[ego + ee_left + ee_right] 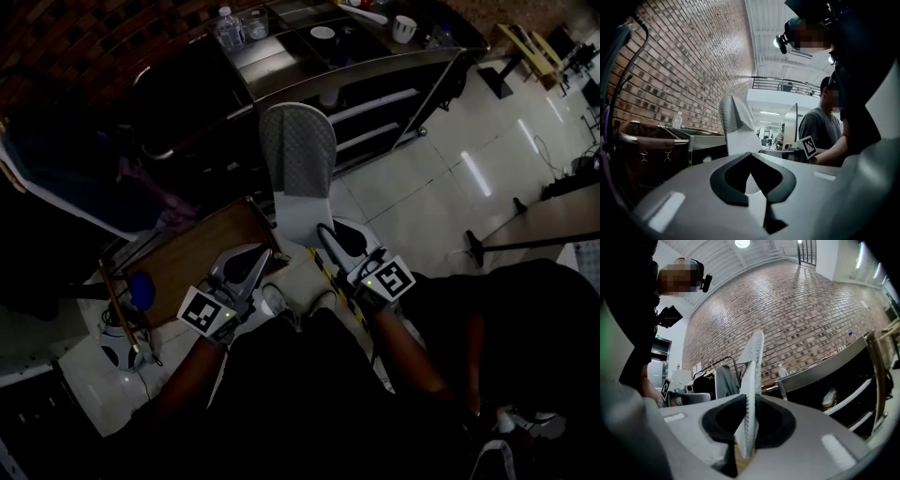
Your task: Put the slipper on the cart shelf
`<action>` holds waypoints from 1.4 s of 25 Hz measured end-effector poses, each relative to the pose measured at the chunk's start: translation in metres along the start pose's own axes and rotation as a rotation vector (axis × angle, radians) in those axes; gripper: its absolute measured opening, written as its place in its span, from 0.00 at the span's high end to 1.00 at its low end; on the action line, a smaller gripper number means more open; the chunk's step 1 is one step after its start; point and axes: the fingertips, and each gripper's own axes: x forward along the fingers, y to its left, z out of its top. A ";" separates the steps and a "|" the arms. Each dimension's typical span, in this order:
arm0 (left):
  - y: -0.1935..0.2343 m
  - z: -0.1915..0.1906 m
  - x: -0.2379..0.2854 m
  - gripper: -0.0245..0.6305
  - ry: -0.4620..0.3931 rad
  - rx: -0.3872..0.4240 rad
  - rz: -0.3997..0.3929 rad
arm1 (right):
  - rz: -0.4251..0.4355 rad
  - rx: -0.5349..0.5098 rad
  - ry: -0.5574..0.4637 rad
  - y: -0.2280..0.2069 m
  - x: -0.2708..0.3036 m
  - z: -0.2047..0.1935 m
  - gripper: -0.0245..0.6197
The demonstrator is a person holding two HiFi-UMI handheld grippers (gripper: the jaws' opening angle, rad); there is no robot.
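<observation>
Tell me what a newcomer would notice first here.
A pale slipper stands out mid-frame in the head view, gripped at its near end by the left claw and right claw. Beyond it a steel cart with shelves stands along the brick wall.

A red-brown brick wall [811, 310] rises ahead of the jaws and to their left, up to a white ribbed ceiling [764, 28] where a round lamp [742, 243] is lit. High beyond the jaws, a railed balcony [783, 83] crosses a white wall. Below them is a glossy, pale tiled floor [441, 187] streaked with reflected light. To their right stands a wooden-topped table [553, 220], and a clothes rack [724, 378] stands near the brick wall.
</observation>
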 end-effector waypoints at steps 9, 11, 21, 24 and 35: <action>0.045 -0.006 0.010 0.96 -0.045 -0.038 -0.070 | -0.045 -0.051 0.032 -0.007 0.034 0.007 0.87; 0.049 -0.008 0.017 0.96 -0.053 -0.044 -0.099 | -0.068 -0.063 0.041 -0.012 0.036 0.007 0.87; 0.050 -0.014 0.057 0.96 -0.025 -0.021 -0.125 | -0.072 -0.043 0.070 -0.052 0.032 0.007 0.87; 0.048 -0.012 0.076 0.96 -0.023 0.000 -0.095 | -0.028 -0.028 0.067 -0.069 0.030 0.007 0.87; 0.010 -0.003 0.159 0.96 -0.001 0.026 0.032 | 0.178 0.042 0.153 -0.146 0.005 -0.009 0.87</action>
